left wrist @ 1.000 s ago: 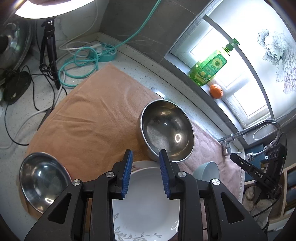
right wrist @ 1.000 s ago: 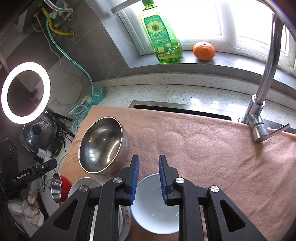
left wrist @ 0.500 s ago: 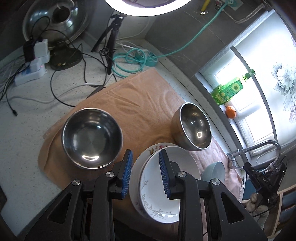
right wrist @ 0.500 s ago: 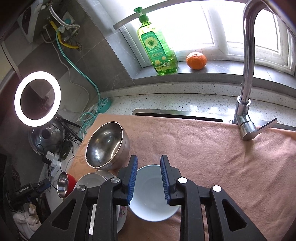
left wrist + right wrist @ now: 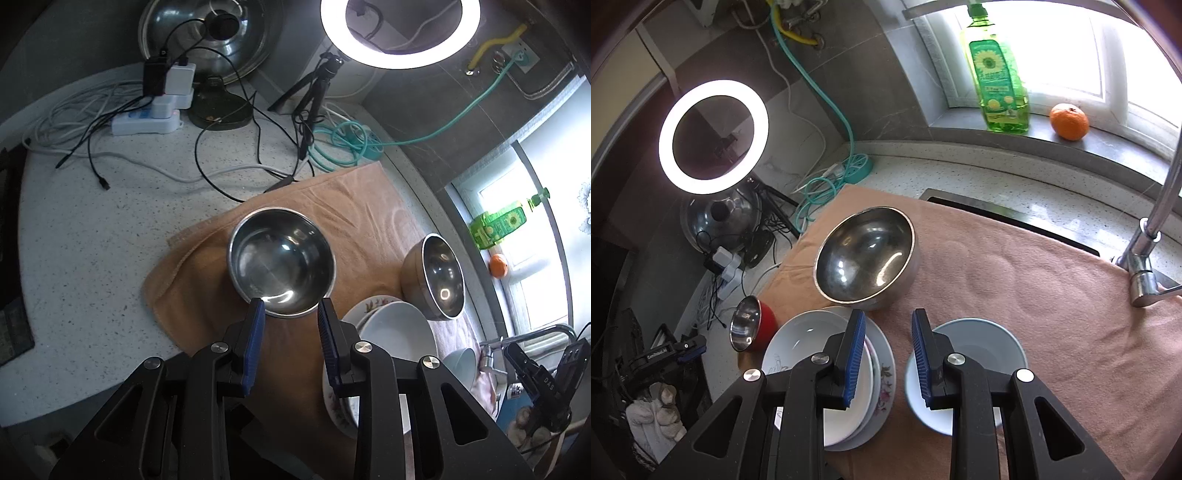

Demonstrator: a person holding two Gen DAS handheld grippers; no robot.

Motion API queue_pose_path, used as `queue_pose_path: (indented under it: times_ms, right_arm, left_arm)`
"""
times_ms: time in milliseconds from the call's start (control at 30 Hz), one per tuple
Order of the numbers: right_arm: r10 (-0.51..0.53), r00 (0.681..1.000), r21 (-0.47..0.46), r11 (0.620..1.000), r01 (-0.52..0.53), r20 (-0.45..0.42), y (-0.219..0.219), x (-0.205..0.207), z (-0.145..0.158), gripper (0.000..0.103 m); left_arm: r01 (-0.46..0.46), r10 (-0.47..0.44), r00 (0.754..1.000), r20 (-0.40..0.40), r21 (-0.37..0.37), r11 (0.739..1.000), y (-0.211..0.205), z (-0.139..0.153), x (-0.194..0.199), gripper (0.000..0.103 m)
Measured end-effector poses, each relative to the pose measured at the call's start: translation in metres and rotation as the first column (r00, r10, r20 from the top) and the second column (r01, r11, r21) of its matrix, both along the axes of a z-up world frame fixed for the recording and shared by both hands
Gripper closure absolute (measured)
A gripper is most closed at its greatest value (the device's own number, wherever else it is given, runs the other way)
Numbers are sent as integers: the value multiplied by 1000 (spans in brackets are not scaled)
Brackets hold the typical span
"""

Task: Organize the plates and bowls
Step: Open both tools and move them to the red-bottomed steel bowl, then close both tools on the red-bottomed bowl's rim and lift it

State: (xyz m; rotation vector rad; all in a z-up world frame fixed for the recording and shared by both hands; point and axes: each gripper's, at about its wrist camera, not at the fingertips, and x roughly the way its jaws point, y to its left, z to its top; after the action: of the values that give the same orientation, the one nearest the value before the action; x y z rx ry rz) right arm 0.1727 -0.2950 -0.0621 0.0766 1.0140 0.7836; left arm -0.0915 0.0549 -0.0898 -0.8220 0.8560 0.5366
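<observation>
Item: my left gripper point(image 5: 290, 325) has swung from plates point(image 5: 399, 332) to steel bowl point(image 5: 280, 258), now at twelve o'clock. Both sets of fingers parted, empty; right gripper point(image 5: 888, 334) farther.

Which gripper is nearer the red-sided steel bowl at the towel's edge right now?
Left. The left gripper hovers right at the red-sided steel bowl; the right gripper sits beyond the stacked plates.

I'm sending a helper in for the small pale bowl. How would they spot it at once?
Start at the steel tap standing at the edge of the peach towel. On that towel, between the tap and the stack of white plates, sits the pale blue bowl. It is the only ceramic bowl there; the bowl behind it is shiny steel.
</observation>
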Motion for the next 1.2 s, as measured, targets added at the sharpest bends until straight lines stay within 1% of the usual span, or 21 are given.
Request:
queue_pose_path:
  times_ms: [167, 300, 367, 467, 533, 600, 667, 767, 900, 1033, 1200]
  right_arm:
    - [79, 997, 7, 997, -79, -13, 44, -13, 0, 79]
    - [127, 992, -7, 992, -127, -2, 87, -28, 0, 79]
    - [135, 991, -6, 991, -135, -15, 108, -33, -3, 79]
    - [154, 988, -8, 988, -155, -31, 140, -41, -8, 79]
    - [172, 984, -13, 985, -173, -41, 163, -46, -12, 79]
    - [198, 979, -24, 980, -200, -57, 187, -52, -19, 79]
    - [220, 972, -45, 974, -224, -79, 210, -56, -28, 79]
    - [258, 959, -66, 962, -267, -114, 238, -63, -42, 79]
    - [288, 947, -110, 946, -304, -142, 265, -68, -60, 79]
    - [297, 942, -153, 935, -319, -154, 281, -67, -72, 79]
    - [306, 937, -197, 921, -337, -170, 294, -67, -82, 79]
  left_arm:
    - [-12, 12, 1000, -25, 0, 1000, 24, -12, -5, 75]
    - [31, -32, 999, -38, -15, 999, 43, -23, -1, 75]
    - [47, -47, 998, -47, -11, 999, 52, -26, 1, 75]
    - [77, -78, 996, -52, -25, 997, 65, -32, 4, 75]
    - [94, -95, 994, -60, -29, 995, 71, -36, 6, 75]
    - [118, -121, 991, -63, -49, 992, 74, -42, 8, 75]
    - [138, -143, 988, -64, -71, 988, 76, -48, 12, 75]
    - [168, -174, 982, -68, -83, 982, 75, -54, 17, 75]
    - [179, -186, 980, -70, -99, 979, 78, -62, 22, 75]
    - [176, -185, 980, -69, -121, 977, 84, -68, 24, 75]
    - [175, -184, 980, -69, -124, 977, 88, -71, 26, 78]
